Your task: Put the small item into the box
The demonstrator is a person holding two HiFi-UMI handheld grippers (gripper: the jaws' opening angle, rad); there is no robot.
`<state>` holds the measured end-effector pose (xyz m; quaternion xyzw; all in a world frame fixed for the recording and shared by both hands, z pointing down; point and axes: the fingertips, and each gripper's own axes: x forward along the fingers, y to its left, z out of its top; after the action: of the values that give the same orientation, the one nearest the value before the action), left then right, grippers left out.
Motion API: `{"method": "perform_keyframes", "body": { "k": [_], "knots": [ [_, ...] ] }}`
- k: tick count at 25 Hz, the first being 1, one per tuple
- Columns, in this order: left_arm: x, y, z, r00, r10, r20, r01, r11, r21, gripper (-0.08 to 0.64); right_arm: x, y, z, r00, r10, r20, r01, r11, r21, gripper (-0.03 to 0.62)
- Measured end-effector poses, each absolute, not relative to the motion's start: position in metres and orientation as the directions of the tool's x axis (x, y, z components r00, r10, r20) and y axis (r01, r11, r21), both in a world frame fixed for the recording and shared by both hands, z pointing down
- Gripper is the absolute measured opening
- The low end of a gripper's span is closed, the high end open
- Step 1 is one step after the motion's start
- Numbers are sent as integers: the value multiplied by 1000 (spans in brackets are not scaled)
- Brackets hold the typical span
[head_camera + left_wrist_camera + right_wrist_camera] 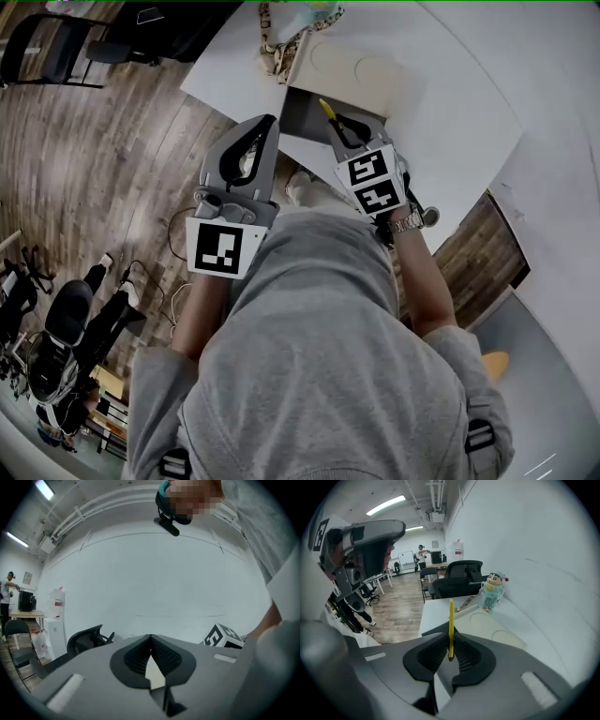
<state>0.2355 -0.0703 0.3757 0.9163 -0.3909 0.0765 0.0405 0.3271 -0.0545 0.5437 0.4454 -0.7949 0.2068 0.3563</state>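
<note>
White table point(450, 84); right gripper point(343, 131) pinching yellow item point(451, 618)

A grey hooded sweatshirt point(319, 375) is worn, with its hood point(314, 258) drawn over the head. A metal-banded wristwatch point(410, 222) is seen on the right wrist, and black strap buckles point(478, 436) are seen near the shoulders. The left gripper point(270, 120) and right gripper point(336, 127) are built as matte grey shells with long tapered jaws. Each is fitted with a white marker cube point(225, 246) printed with black square patterns. The inner jaw faces are lined with black ribbed pads point(165, 656), and pale rectangular insets point(65, 693) are set into the shells.
</note>
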Motion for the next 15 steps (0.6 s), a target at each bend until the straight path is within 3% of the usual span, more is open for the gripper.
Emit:
{"method": "perform_keyframes", "body": {
  "k": [15],
  "knots": [
    [233,-79,386,681,-709,185,-725,-687,37,3,319,-50,605,-322,-425,846,-813,582,-17,64]
  ]
}}
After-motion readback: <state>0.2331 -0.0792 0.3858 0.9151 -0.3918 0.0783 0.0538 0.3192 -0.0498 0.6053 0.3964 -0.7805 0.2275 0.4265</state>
